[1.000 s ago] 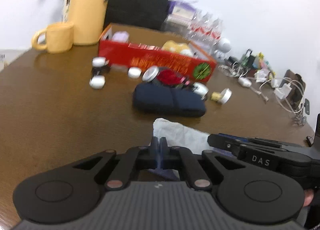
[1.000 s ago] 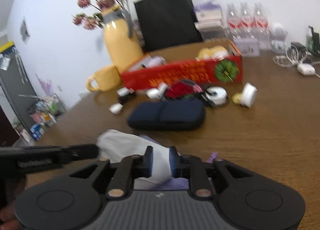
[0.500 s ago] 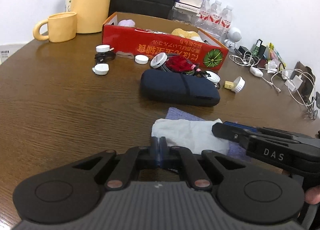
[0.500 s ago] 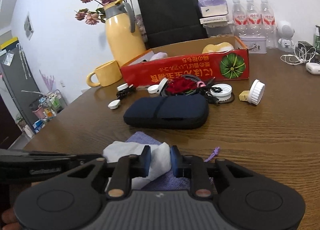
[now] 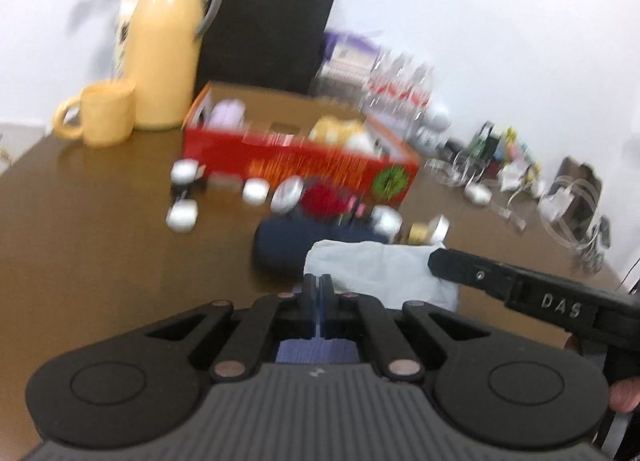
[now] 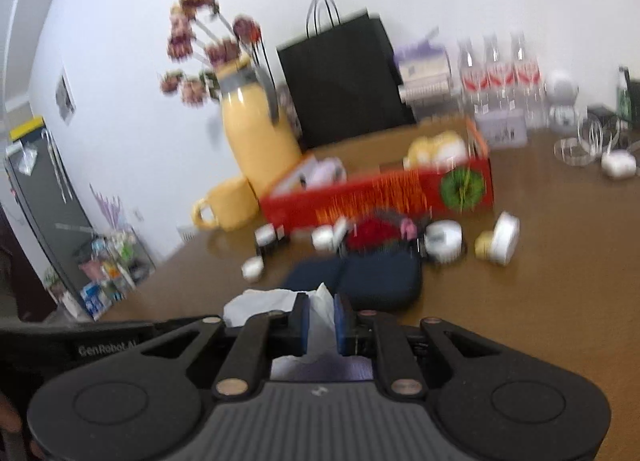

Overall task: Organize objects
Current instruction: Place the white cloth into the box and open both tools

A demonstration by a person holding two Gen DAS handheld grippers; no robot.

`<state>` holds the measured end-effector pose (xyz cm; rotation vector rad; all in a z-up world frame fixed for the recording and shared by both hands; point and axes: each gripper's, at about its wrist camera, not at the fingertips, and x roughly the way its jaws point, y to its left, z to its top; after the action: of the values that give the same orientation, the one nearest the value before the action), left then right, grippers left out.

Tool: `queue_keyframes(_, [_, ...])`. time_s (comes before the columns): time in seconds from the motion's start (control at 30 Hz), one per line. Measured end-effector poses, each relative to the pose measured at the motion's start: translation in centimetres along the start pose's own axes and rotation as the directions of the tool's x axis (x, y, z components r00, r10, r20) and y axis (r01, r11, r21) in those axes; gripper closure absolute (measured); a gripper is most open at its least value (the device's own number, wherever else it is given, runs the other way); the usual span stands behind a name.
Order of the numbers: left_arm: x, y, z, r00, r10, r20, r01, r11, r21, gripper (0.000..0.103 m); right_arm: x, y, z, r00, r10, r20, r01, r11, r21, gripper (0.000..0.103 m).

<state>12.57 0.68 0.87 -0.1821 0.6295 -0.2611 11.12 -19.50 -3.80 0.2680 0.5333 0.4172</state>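
A brown wooden table (image 5: 100, 261) is standing against a white wall, both views blurred. The left gripper (image 5: 321, 281) is clenching its jaws on the edge of a thin purple cloth (image 5: 316, 351), which is hanging under the fingers. The right gripper (image 6: 321, 311) is grasping a crumpled white cloth (image 6: 320, 307); its jaws have just been closing on it. That white cloth is lying bunched in front of a dark navy zipped fabric pouch (image 6: 360, 281). Just behind the pouch, small white round lids (image 5: 182, 217) and a red bundle (image 5: 324, 201) are lying scattered. Behind those, a long red cardboard box (image 5: 300, 165) is sitting open. Further behind the pouch, a yellow mug (image 5: 104, 117), a yellow thermos jug (image 5: 164, 57) and a black paper bag (image 5: 264, 21) are standing.
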Motion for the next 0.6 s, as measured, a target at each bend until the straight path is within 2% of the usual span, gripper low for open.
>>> queue_keyframes(0.1, [1.7,-0.3,4.1,0.999,-0.016,0.042,0.014,0.999,0.038,0.101,0.8,0.0,3.8,0.999,-0.001,0.039,0.003,0.999,-0.048,0.091])
queue_keyframes(0.23, [6.7,0.4,11.5,0.999,-0.007,0.047,0.003,0.998,0.070,0.101,5.5,-0.7,10.6,0.999,-0.021,0.040,0.025,0.993,-0.115,0.091])
queue_keyframes(0.33, [13.1,1.8,17.0,0.999,0.026,-0.034,-0.024,0.997,0.074,0.101,12.2,-2.6,16.2,0.998,-0.051,-0.027,0.047,0.989,-0.138,0.091])
queue_keyframes(0.43, [20.3,4.0,21.1,0.988,0.093,-0.124,-0.083,0.993,0.084,0.101,20.0,-4.6,20.3,0.989,-0.107,-0.102,0.089,0.982,-0.167,0.091])
queue_keyframes(0.53, [27.0,6.0,23.3,0.969,0.159,-0.190,-0.146,0.986,0.084,0.101,27.1,-6.1,22.2,0.973,-0.164,-0.164,0.133,0.974,-0.183,0.091])
queue_keyframes(0.6, [29.8,7.1,23.3,0.955,0.225,-0.194,-0.211,0.973,0.091,0.100,31.1,-6.9,22.6,0.958,-0.203,-0.200,0.167,0.968,-0.185,0.087])
